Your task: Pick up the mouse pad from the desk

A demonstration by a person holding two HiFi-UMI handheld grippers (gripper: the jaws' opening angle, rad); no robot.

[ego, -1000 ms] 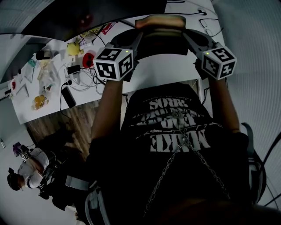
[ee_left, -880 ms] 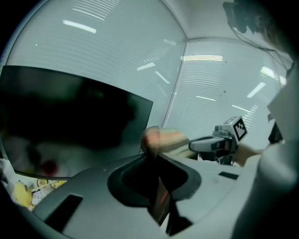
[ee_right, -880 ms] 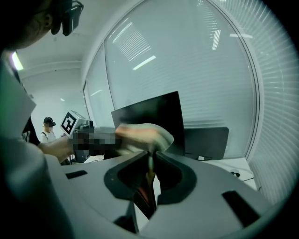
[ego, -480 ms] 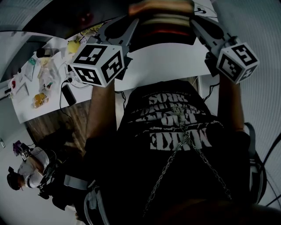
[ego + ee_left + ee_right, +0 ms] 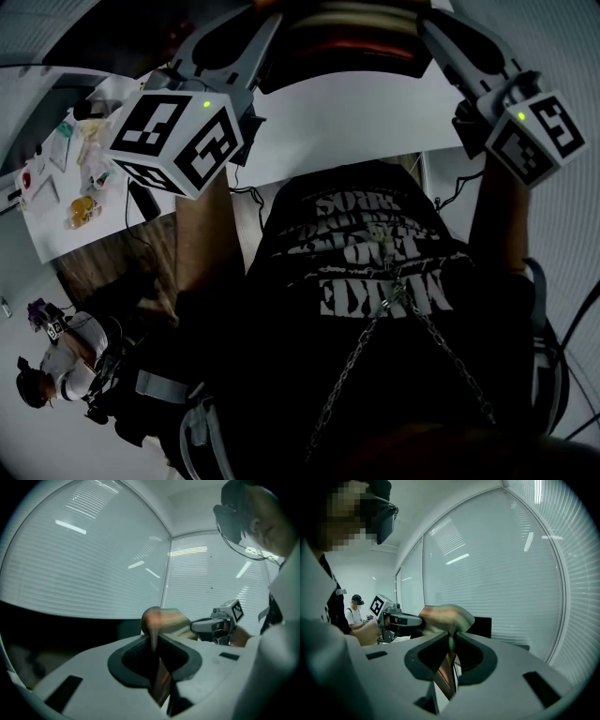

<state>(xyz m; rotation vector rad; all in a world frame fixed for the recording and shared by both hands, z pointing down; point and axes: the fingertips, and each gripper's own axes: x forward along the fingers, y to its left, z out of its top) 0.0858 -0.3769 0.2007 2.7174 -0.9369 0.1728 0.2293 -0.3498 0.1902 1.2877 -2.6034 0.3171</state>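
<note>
While the left hand-held gripper (image 5: 152, 641) is closed on 1 edge of the mouse pad (image 5: 165, 619) and the right hand-held gripper (image 5: 450, 645) is closed on the opposite edge, the mouse pad is carried between the 2 tools. It is raised clear of the desk (image 5: 356, 122). In each gripper view, only a narrow strip of the margin is clamped between the jaws. The rest curls over above them and spans toward the other tool.

The following risks are judged from this state:

1. Slip. The grip is taken on a thin, flexible margin. If either tool is jerked or rolled, the edge may be drawn out of the jaws, and the mouse pad would be left hanging from 1 side.

2. Tension or buckling. If the 2 tools are moved apart, the mouse pad is stretched and may be pulled from the weaker grip. If they are brought together, it is folded, and the clamped strip may be levered loose.

3. Drop. If both grips are lost, the mouse pad may land on the small items (image 5: 82, 141) at the left end of the desk. It may also fall past the near edge to the floor (image 5: 122, 253).

4. Late detection. In the head view the mouse pad lies at the top border and is partly cut off, so a slipping edge may not be noticed in time.
</note>
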